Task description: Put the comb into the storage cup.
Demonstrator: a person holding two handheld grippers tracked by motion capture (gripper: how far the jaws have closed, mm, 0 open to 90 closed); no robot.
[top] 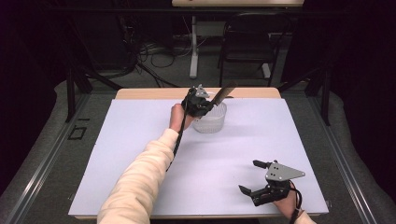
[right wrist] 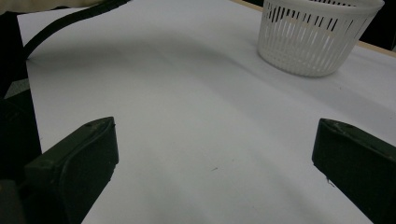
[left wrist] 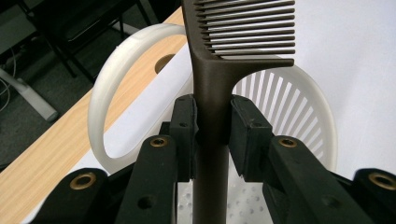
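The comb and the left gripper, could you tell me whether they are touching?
Touching. In the left gripper view the left gripper is shut on the comb: both black pads press against its dark handle, above the white basket.

wooden table [top: 140,93] under white sheet [top: 140,154], white basket [top: 210,122] on it

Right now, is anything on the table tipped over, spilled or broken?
Nothing stands out. The white basket stands upright on the white sheet, and the left tool holds a dark comb by its handle over it. The right tool is open, holding nothing.
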